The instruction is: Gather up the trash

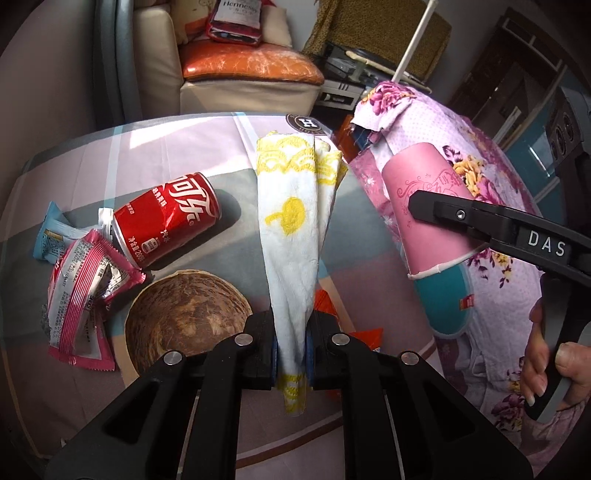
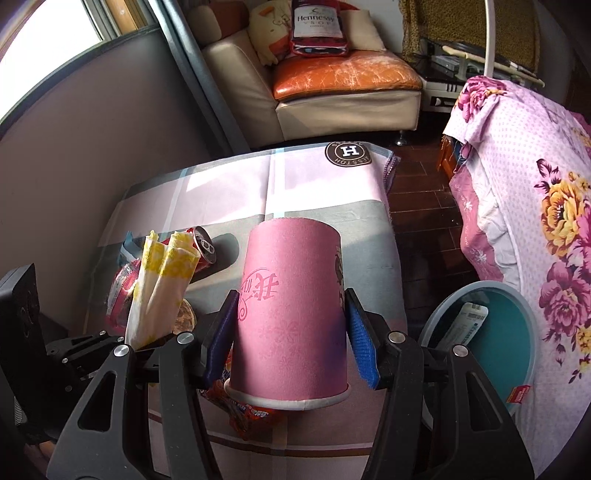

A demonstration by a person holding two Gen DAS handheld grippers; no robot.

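Two pieces of trash are held above the table (image 2: 325, 192): the left gripper (image 1: 291, 343) clamps a folded napkin (image 1: 295, 221), the right gripper (image 2: 290, 332) pinches an upturned pink cup (image 2: 291, 314), probably for the teal bin (image 2: 517, 332) beside the table.

"Hennessy V.S.O.P" reads on the red bottle-shaped cushion (image 2: 318, 26) on the sofa; a round brown badge (image 2: 348, 152) on the tablecloth shows a large "H"; white Chinese Coca-Cola script runs along the red can (image 1: 167, 218); "DAS" marks the right gripper's black arm (image 1: 546, 243)
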